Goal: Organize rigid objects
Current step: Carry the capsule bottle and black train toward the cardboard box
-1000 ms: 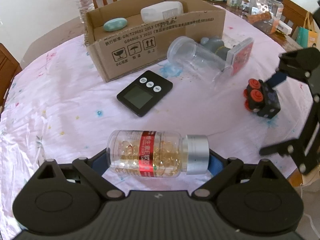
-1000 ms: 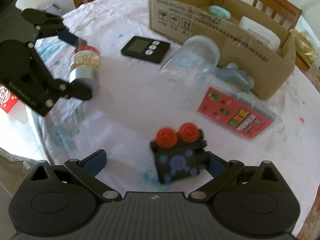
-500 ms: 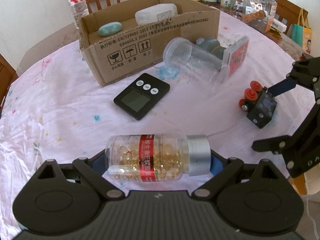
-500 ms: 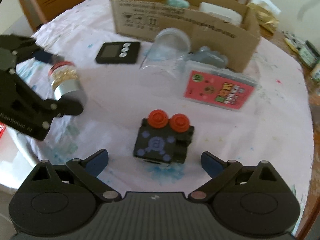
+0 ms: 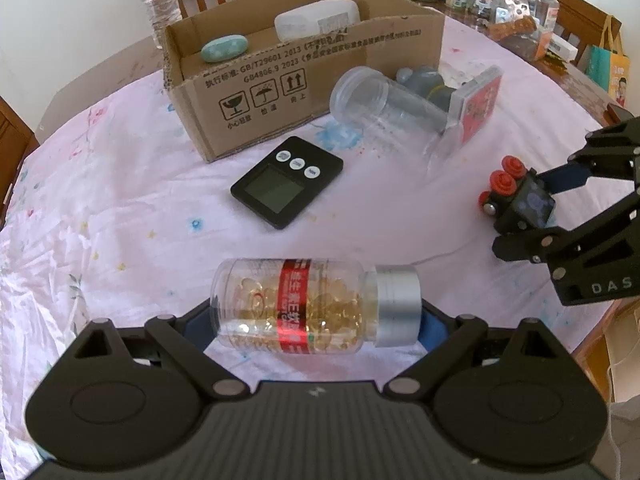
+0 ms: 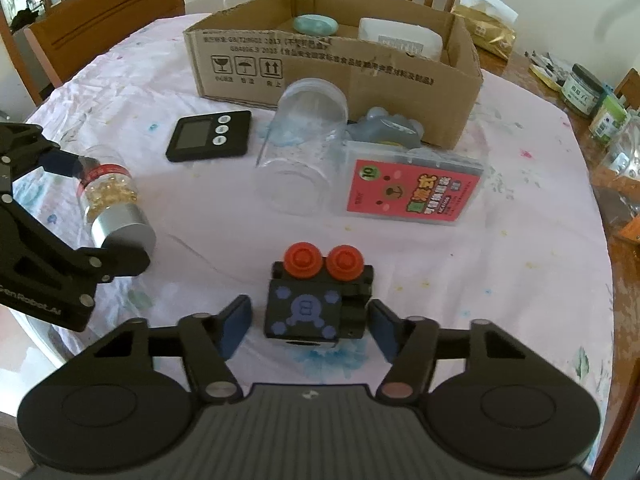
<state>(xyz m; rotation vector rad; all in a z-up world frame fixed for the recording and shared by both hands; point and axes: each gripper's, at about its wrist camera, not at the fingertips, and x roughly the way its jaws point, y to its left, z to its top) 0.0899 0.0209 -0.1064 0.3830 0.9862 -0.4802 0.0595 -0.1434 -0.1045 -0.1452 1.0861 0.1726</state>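
Note:
My left gripper (image 5: pixel 316 322) is shut on a clear pill bottle (image 5: pixel 308 306) with a red label and silver cap, held sideways above the table; it also shows in the right wrist view (image 6: pixel 110 204). My right gripper (image 6: pixel 310 326) is open around a black toy cube (image 6: pixel 320 300) with two red knobs; small gaps remain on both sides. The cube also shows in the left wrist view (image 5: pixel 520 204). An open cardboard box (image 5: pixel 304 76) at the back holds a teal oval (image 5: pixel 224 48) and a white container (image 5: pixel 316 20).
A black digital timer (image 5: pixel 286 182), a clear empty jar on its side (image 5: pixel 384 104), a grey figure (image 6: pixel 386 126) and a red-labelled plastic case (image 6: pixel 412 186) lie on the pink tablecloth (image 5: pixel 120 208). Jars (image 5: pixel 520 8) and chairs stand behind.
My right gripper's fingers have closed in around the toy cube, which now sits squarely between them. My left gripper still holds the pill bottle, slightly lifted.

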